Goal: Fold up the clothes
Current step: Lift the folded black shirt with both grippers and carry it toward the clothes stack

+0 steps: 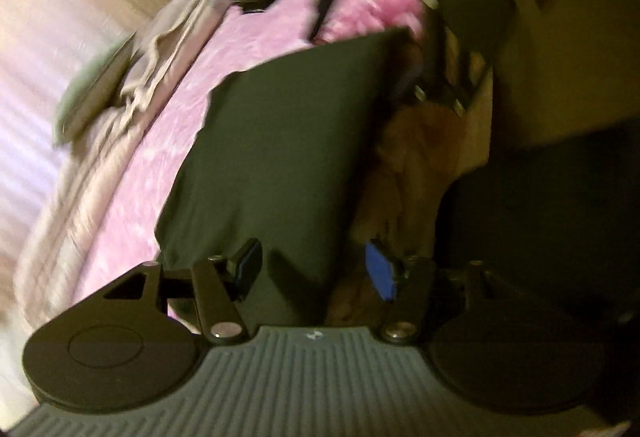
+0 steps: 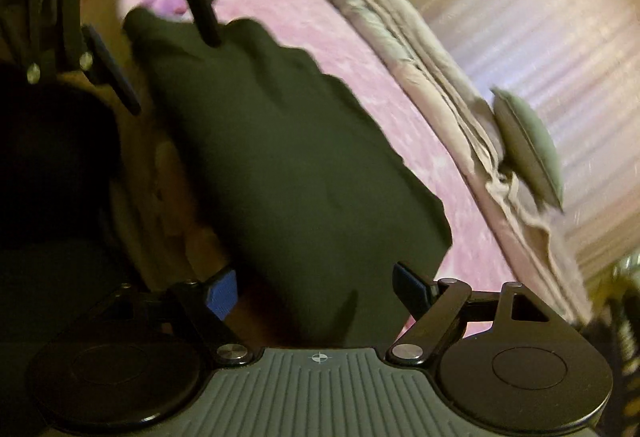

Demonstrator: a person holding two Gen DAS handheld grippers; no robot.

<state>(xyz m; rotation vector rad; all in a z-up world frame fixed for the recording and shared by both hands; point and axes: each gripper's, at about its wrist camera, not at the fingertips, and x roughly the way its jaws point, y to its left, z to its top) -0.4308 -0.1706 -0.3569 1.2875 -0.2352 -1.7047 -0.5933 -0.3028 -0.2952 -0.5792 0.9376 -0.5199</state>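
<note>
A dark, flat-folded garment (image 1: 280, 141) (image 2: 288, 165) lies on a pink fuzzy blanket (image 1: 248, 41) (image 2: 360, 57), along its edge. My left gripper (image 1: 314, 267) is open just above the garment's near end, with nothing between its blue pads. My right gripper (image 2: 316, 289) is also open and empty over the opposite end. Each gripper shows in the other's view: the right gripper (image 1: 380, 33) at the garment's far corner, the left gripper (image 2: 156, 41) at its far end, both with fingers spread. Both views are motion-blurred.
Crumpled beige cloth (image 1: 168, 49) (image 2: 440, 85) and a grey-green cushion (image 1: 96, 89) (image 2: 528, 145) lie along the blanket's far side. A brownish surface (image 1: 416, 165) and a dark mass (image 1: 540, 221) border the garment's other side. Pale striped flooring (image 2: 540, 17) lies beyond.
</note>
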